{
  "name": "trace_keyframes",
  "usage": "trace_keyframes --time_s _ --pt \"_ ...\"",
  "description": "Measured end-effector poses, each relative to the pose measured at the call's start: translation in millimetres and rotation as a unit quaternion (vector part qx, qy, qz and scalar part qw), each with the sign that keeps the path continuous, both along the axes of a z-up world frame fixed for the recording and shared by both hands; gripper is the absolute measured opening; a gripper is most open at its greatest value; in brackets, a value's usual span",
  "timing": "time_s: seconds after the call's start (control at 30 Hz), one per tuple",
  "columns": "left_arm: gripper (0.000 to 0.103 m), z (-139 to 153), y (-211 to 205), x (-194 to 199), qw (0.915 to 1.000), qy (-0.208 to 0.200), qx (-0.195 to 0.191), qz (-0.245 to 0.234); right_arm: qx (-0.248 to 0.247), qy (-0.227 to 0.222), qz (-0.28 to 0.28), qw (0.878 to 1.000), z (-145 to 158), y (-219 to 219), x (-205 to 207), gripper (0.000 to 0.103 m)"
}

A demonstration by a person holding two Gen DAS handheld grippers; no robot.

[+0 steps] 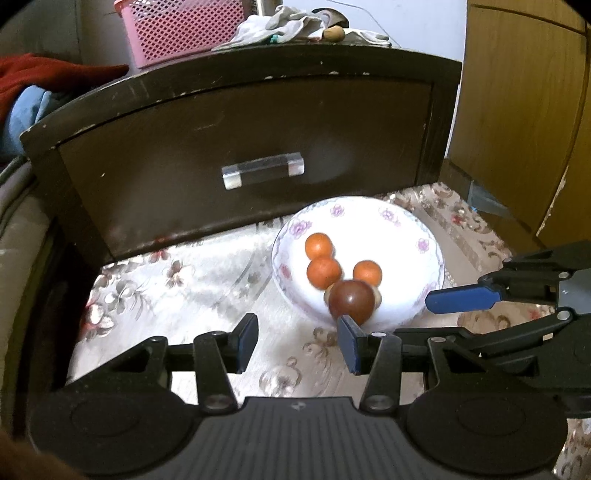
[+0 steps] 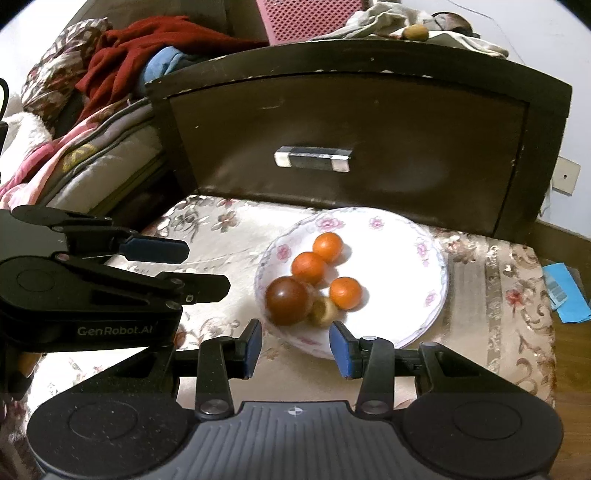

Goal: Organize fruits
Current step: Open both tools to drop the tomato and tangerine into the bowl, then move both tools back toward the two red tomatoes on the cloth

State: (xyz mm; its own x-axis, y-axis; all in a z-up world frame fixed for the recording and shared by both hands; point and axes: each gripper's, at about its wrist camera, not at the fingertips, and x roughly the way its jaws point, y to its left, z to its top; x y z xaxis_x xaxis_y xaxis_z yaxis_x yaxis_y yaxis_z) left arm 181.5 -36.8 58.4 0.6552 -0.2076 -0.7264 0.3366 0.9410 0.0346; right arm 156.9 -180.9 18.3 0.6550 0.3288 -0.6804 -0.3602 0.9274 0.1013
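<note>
Sitting on a flowered cloth in front of a dark drawer front: white plate with pink flower rim, holding five fruits. Three small orange ones — far one, middle one, right one — the first two touching, the third a little apart. Nearest the front rim, a larger dark red fruit, touching a small brown one just beside it. Same plate seen from the other camera, with the dark red fruit again at the near edge and half hiding the brown one.

Left gripper low over the cloth, left of the plate, jaws apart, nothing between them; right fingertip just at the plate's near rim. Right gripper at the plate's front edge, jaws likewise parted and empty, not touching any fruit.

On top of the furniture behind: pink mesh basket, contents not visible, beside crumpled pale cloth and a small brown fruit. Further left, red fabric heaped over bedding.
</note>
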Motion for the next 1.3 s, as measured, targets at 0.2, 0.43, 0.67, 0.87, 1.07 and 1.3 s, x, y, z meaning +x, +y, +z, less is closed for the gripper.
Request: trace_keyframes --time_s 0.2,0.43,0.67,0.87,1.07,1.3 --pt "0.055 -4 15 -9 0.9999 0.011 0.0 0.002 -0.001 0.009 0.021 1.0 -6 15 -9 0.036" --pt "0.055 -11 47 -15 0.9989 0.041 -0.012 0.019 -0.006 0.015 0.059 0.998 -12 41 -22 0.04" --pt "0.055 -11 75 -6 0.9967 0.053 -0.028 0.055 -0.002 0.033 0.078 0.996 -24 64 -27 0.04" --pt "0.055 -19 76 -5 0.9963 0.069 -0.029 0.042 0.006 0.05 0.096 0.994 -36 90 -31 0.04" --pt "0.055 -26 88 -1 0.9943 0.083 -0.037 0.056 -0.007 0.064 0.099 0.993 -47 114 -26 0.04" --pt "0.056 -34 92 5 0.9928 0.094 -0.04 0.062 -0.02 0.077 0.091 0.993 -58 123 -17 0.026"
